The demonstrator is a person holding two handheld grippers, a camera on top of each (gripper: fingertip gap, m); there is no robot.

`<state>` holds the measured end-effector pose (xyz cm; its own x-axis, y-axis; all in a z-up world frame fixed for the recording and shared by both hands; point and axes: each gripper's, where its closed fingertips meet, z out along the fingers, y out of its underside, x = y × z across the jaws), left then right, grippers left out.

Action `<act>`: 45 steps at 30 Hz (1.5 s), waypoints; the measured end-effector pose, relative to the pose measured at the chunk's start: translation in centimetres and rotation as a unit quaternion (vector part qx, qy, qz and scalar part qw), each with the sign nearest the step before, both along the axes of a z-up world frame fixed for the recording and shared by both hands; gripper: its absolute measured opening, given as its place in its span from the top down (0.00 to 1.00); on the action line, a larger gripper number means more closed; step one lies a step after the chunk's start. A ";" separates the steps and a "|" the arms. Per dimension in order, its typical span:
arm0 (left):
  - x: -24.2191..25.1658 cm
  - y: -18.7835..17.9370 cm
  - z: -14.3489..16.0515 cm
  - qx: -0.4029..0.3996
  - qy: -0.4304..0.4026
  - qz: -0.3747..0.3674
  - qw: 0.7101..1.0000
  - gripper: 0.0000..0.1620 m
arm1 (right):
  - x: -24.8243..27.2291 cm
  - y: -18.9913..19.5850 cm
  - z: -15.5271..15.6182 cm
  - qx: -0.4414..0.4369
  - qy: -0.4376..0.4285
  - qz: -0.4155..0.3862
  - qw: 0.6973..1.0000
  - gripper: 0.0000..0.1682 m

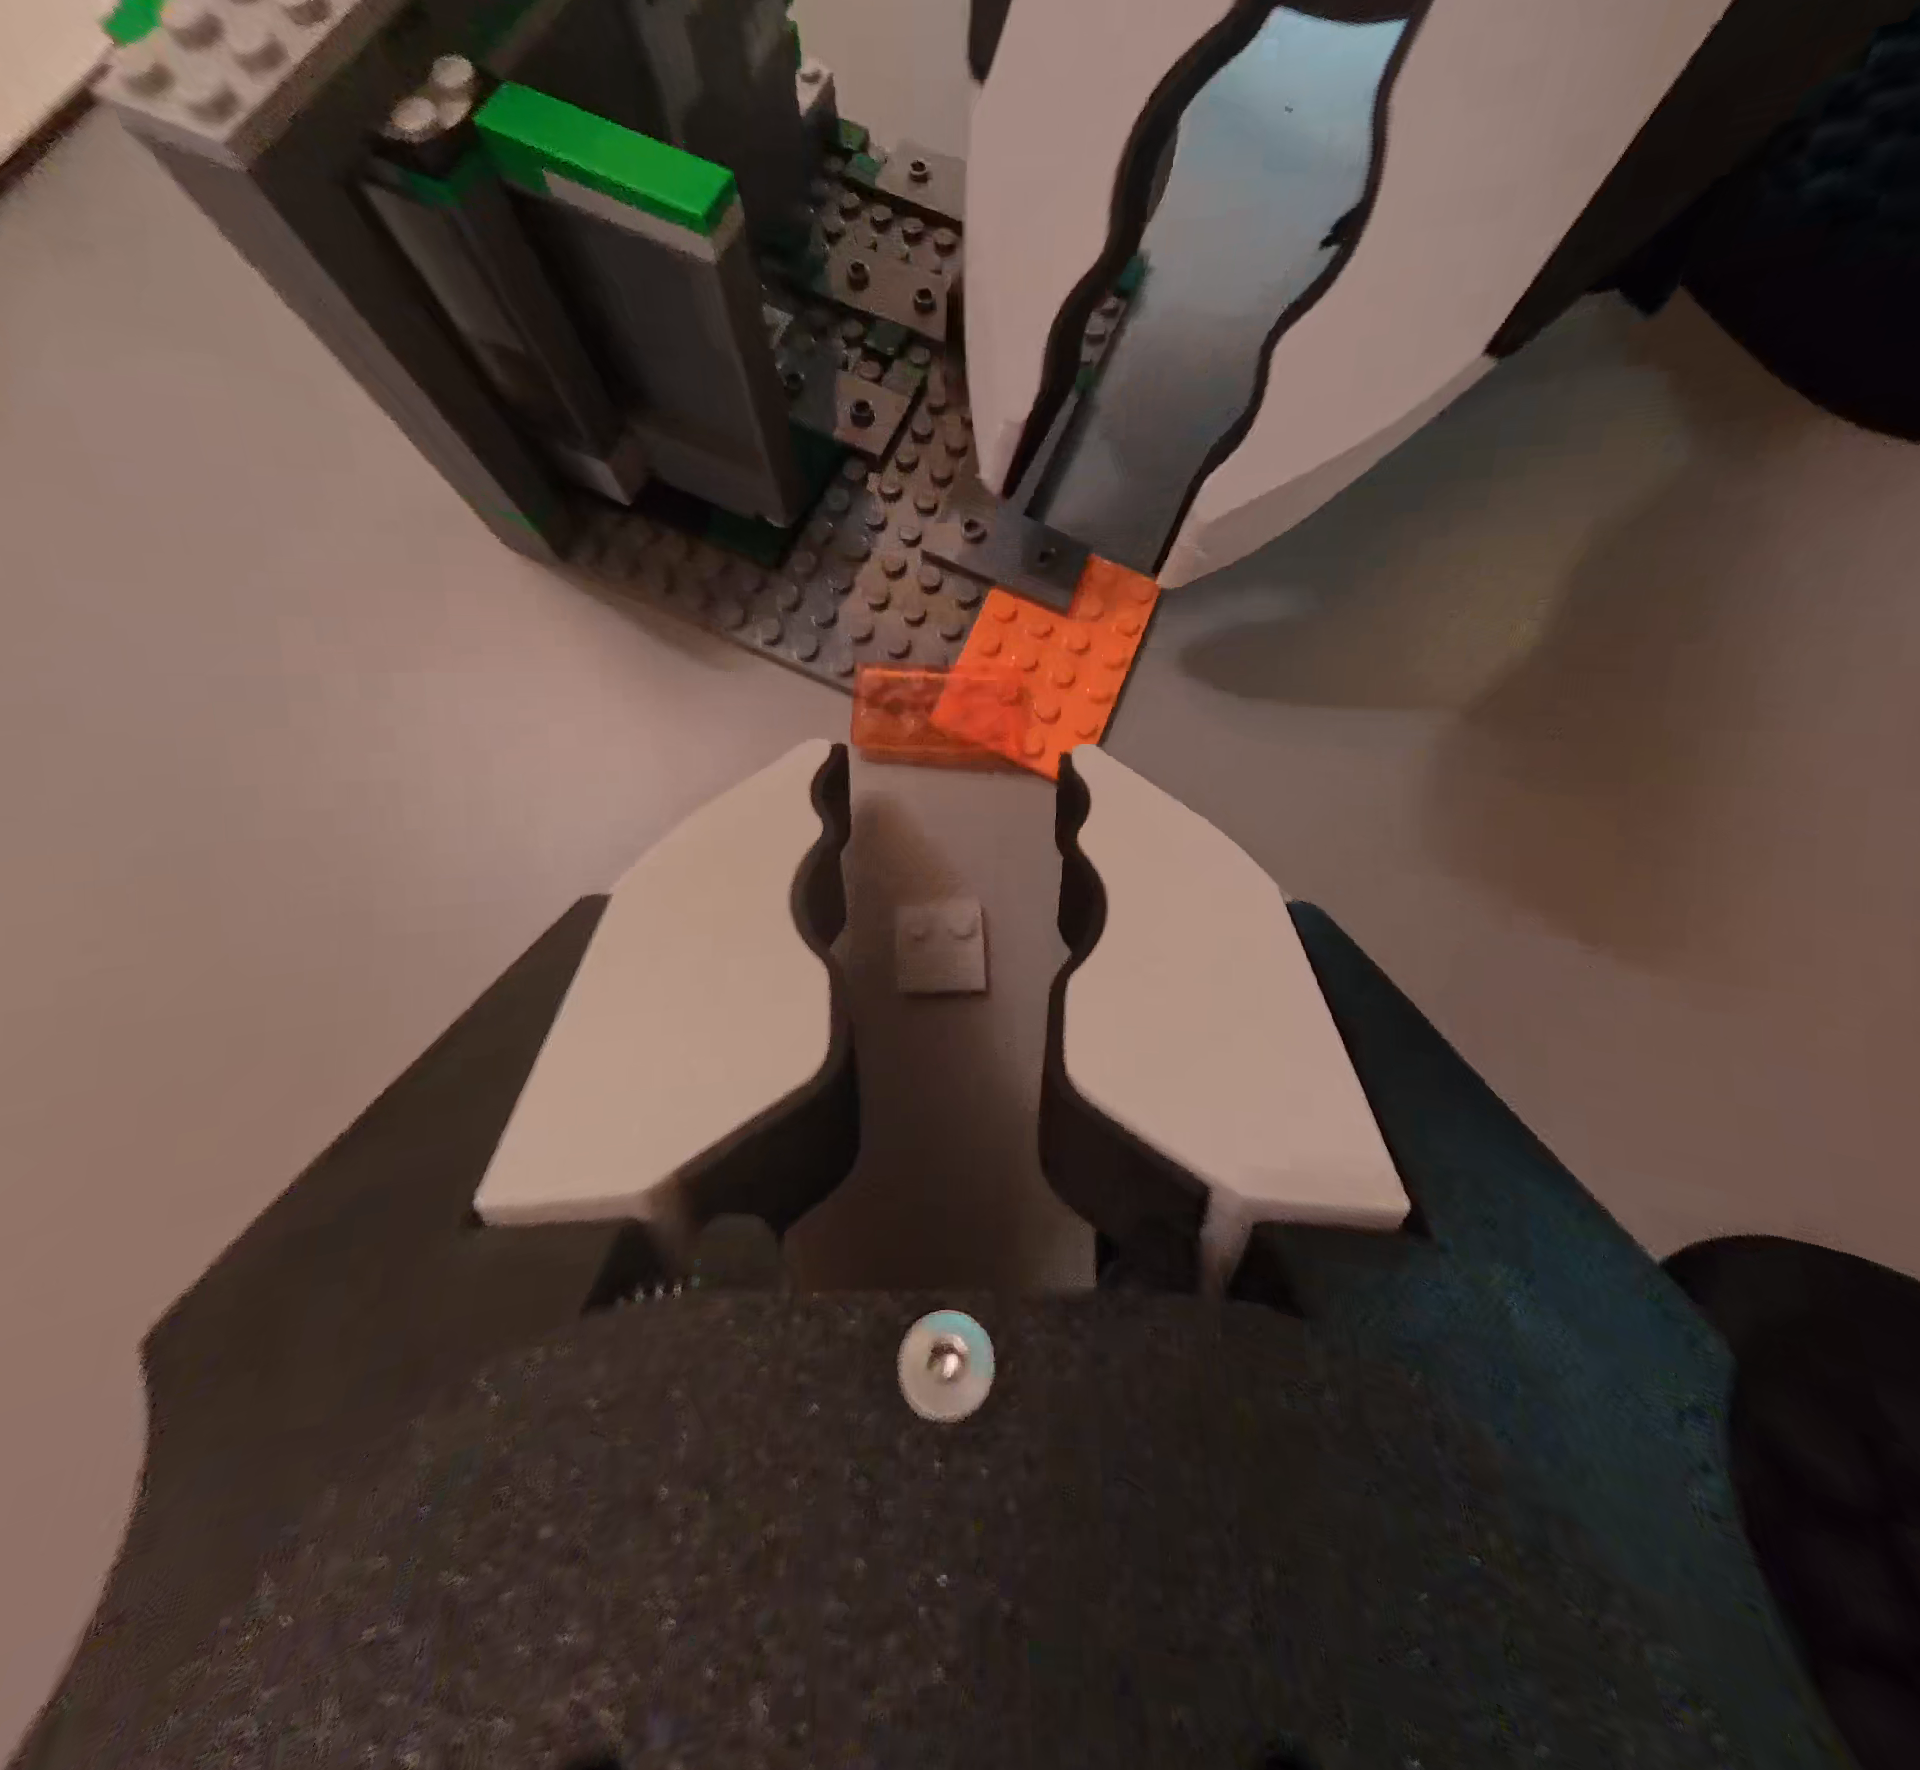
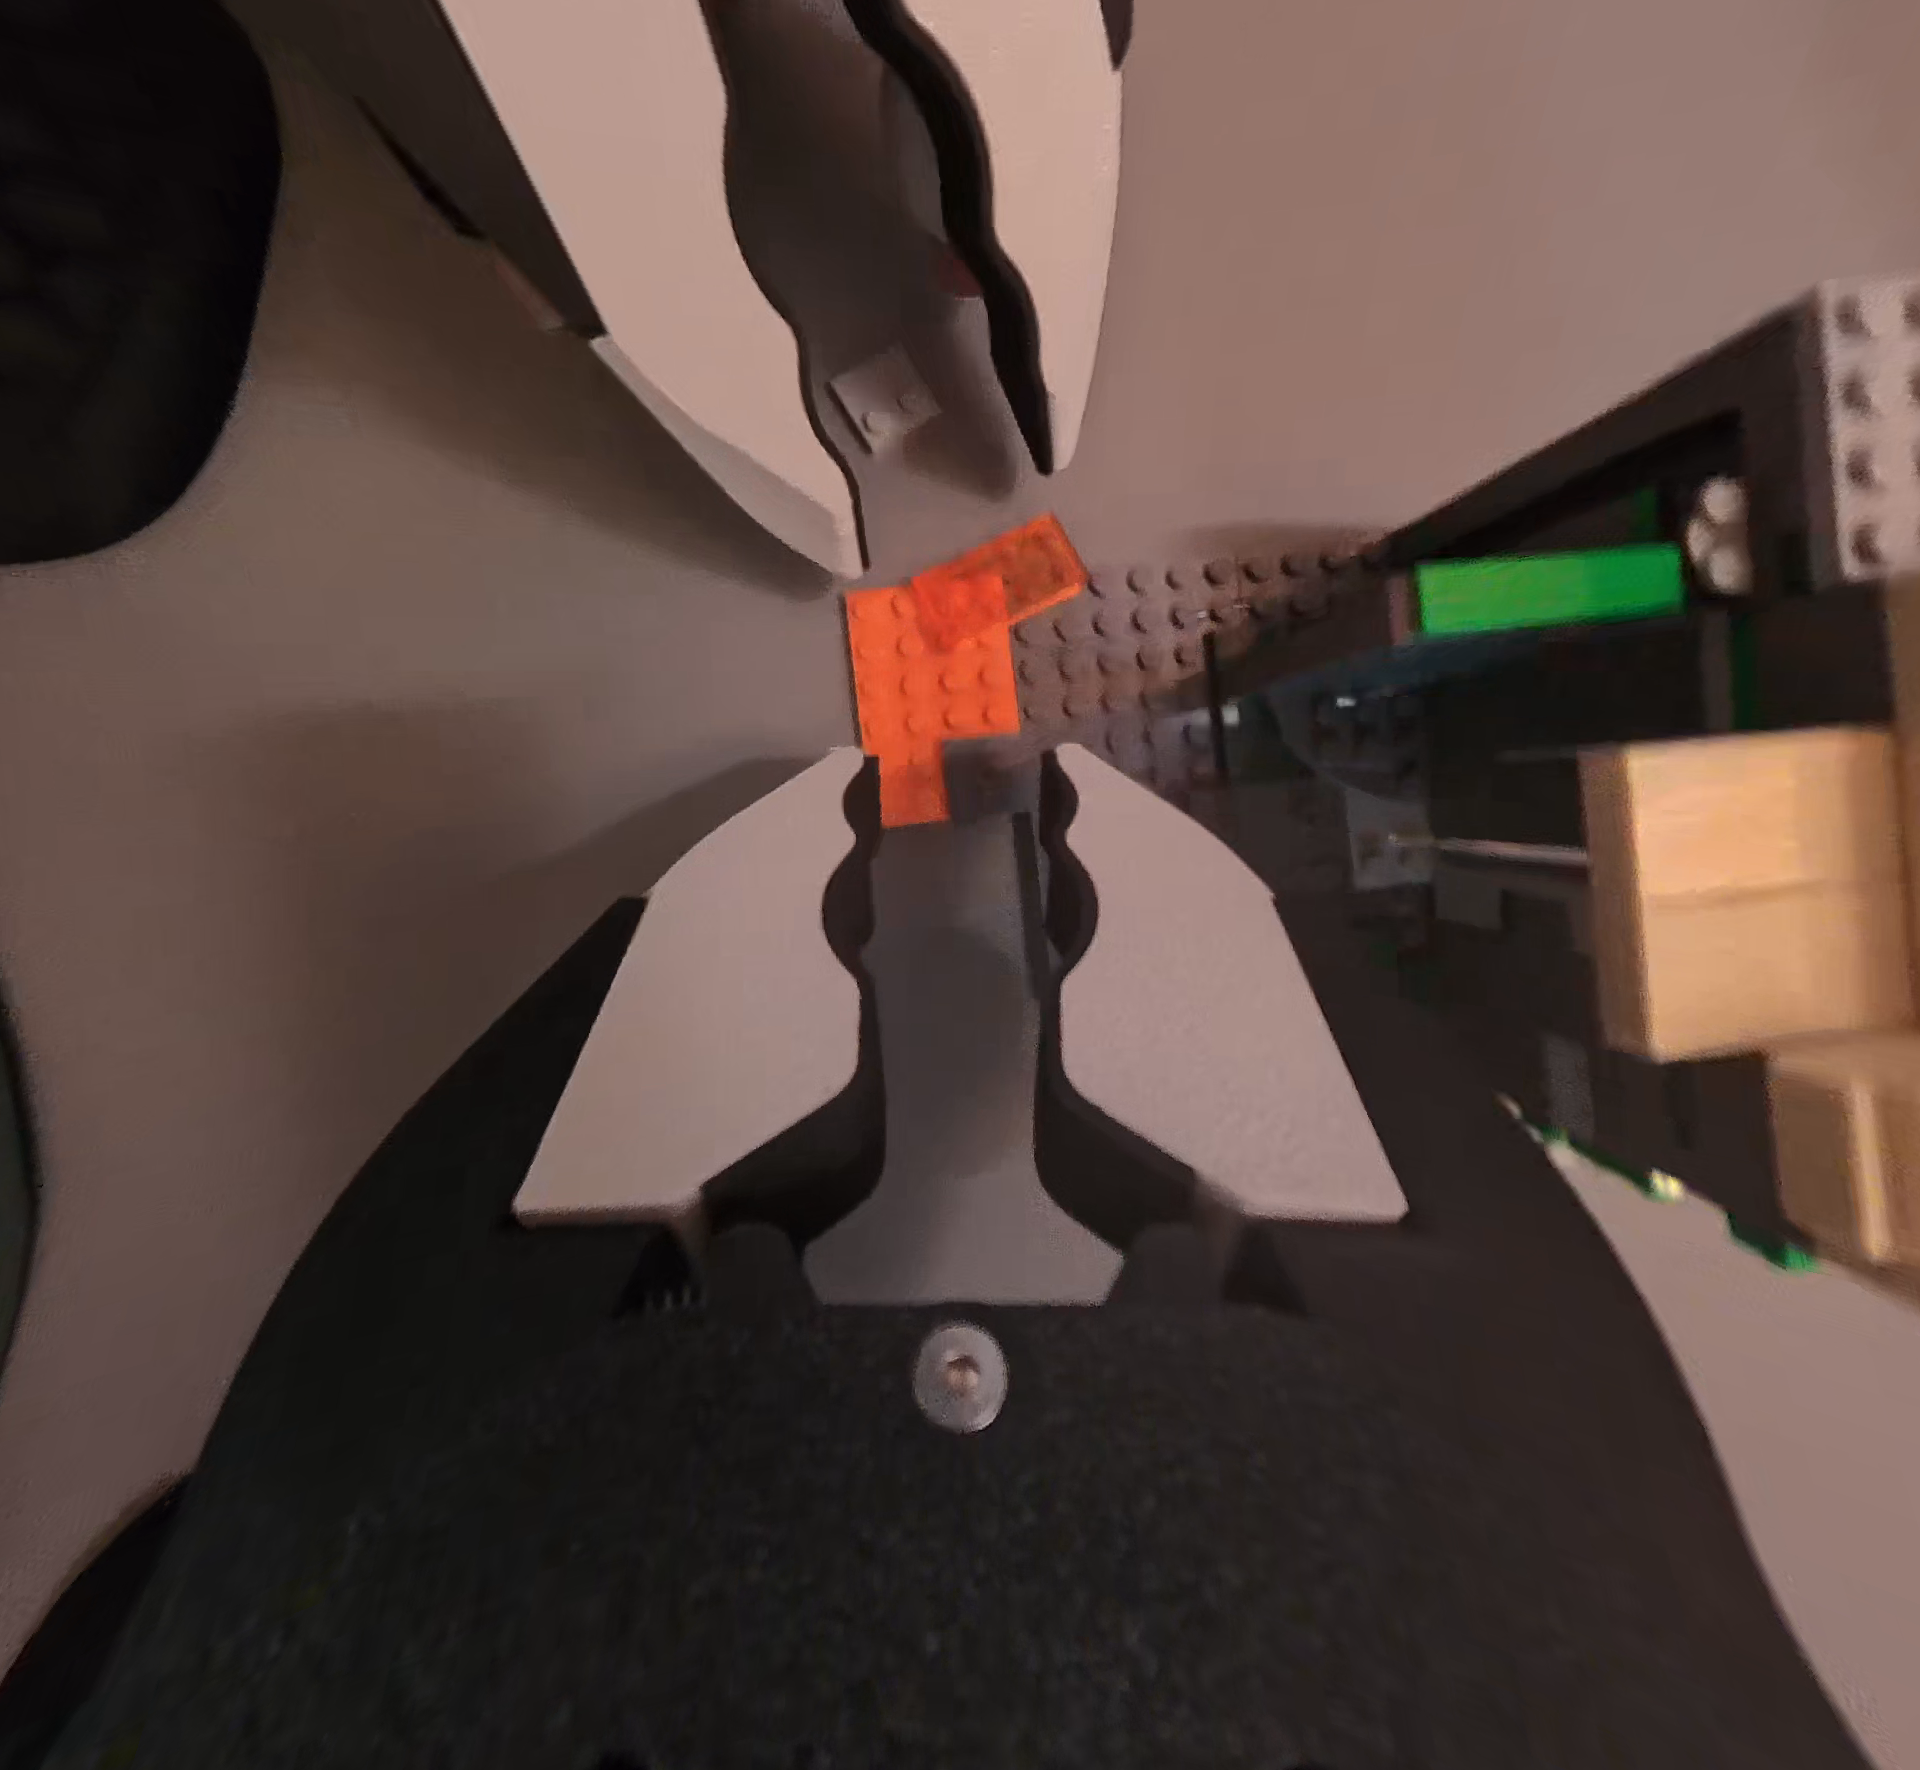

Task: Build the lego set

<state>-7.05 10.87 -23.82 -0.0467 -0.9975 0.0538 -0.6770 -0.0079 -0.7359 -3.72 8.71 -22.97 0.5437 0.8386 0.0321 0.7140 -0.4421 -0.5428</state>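
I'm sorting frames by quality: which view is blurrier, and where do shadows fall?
Right wrist view: the tan blocks and green tile smear at the edge. Left wrist view: sharper on the orange plate; soft shadow on the table beside the right gripper.

I see the dark grey studded baseplate (image 1: 831, 608) flat on the table, with a tall black-and-grey brick tower (image 1: 540, 297) upright on it, topped by tan blocks (image 2: 1745, 889). An opaque orange studded plate (image 1: 1049, 671) sits at its corner; a clear orange tile (image 1: 914, 718) lies tilted across its edge.
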 end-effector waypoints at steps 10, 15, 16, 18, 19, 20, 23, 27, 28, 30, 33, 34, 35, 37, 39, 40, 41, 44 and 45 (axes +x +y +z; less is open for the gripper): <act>1.8 0.1 -1.0 0.002 0.056 -0.039 0.998 0.80 | 9.5 2.7 3.5 0.121 0.074 -0.246 0.959 0.70; 2.0 -0.1 -1.0 0.006 0.070 -0.060 0.996 0.80 | 10.5 6.6 2.6 0.168 0.101 -0.143 0.970 0.67; 2.0 -0.2 -0.9 0.006 0.072 -0.061 0.996 0.80 | 10.1 7.1 2.7 0.166 0.116 -0.104 0.974 0.68; 1.9 -0.3 -0.9 0.005 0.073 -0.064 0.995 0.80 | 9.1 7.4 2.9 0.143 0.145 -0.019 0.979 0.77; 1.9 -0.4 -0.9 0.006 0.073 -0.064 0.995 0.80 | 8.7 7.5 2.9 0.132 0.155 0.018 0.979 0.86; 1.9 -0.4 -0.8 0.007 0.072 -0.063 0.995 0.80 | 8.5 7.5 2.9 0.121 0.161 0.049 0.978 0.88; 1.8 -0.9 -0.2 0.009 0.064 -0.060 0.996 0.80 | 8.0 7.4 2.8 0.081 0.179 0.141 0.970 0.89; 1.5 -2.4 0.7 0.009 0.045 -0.051 0.998 0.80 | 7.4 7.3 2.9 0.037 0.207 0.248 0.946 0.89; 1.4 -2.7 0.8 0.014 0.044 -0.045 0.998 0.80 | 7.2 7.3 2.9 0.027 0.211 0.271 0.939 0.89; 1.4 -3.5 1.0 0.015 0.041 -0.039 0.998 0.80 | 6.6 7.4 2.9 0.001 0.217 0.316 0.923 0.89; 1.7 -4.9 1.3 0.003 0.036 -0.019 0.999 0.80 | 5.1 7.4 3.0 -0.022 0.224 0.380 0.897 0.89; 1.7 -5.5 1.4 -0.002 0.031 -0.014 0.999 0.80 | 4.5 7.3 3.0 -0.024 0.224 0.401 0.888 0.89; 1.8 -5.9 1.5 -0.006 0.026 -0.007 1.000 0.80 | 4.0 7.3 3.0 -0.025 0.223 0.420 0.879 0.89; 1.8 -6.8 1.7 -0.017 0.017 0.003 1.000 0.80 | 2.9 7.3 2.9 -0.023 0.221 0.452 0.864 0.89; 1.7 -7.4 1.8 -0.023 0.013 0.017 0.999 0.80 | 1.9 7.1 2.9 -0.022 0.216 0.479 0.851 0.89; 1.6 -7.5 1.7 -0.025 0.013 0.025 0.999 0.80 | 1.5 7.1 2.9 -0.024 0.213 0.487 0.847 0.89; 1.5 -7.6 1.7 -0.025 0.015 0.031 0.999 0.80 | 1.1 7.0 2.9 -0.026 0.209 0.492 0.845 0.89; 1.4 -7.7 1.5 -0.028 0.020 0.046 0.998 0.80 | 0.5 7.4 3.2 -0.022 0.210 0.483 0.850 0.88; 1.4 -7.5 1.4 -0.029 0.021 0.051 0.998 0.80 | 0.6 7.6 3.5 -0.015 0.214 0.473 0.855 0.85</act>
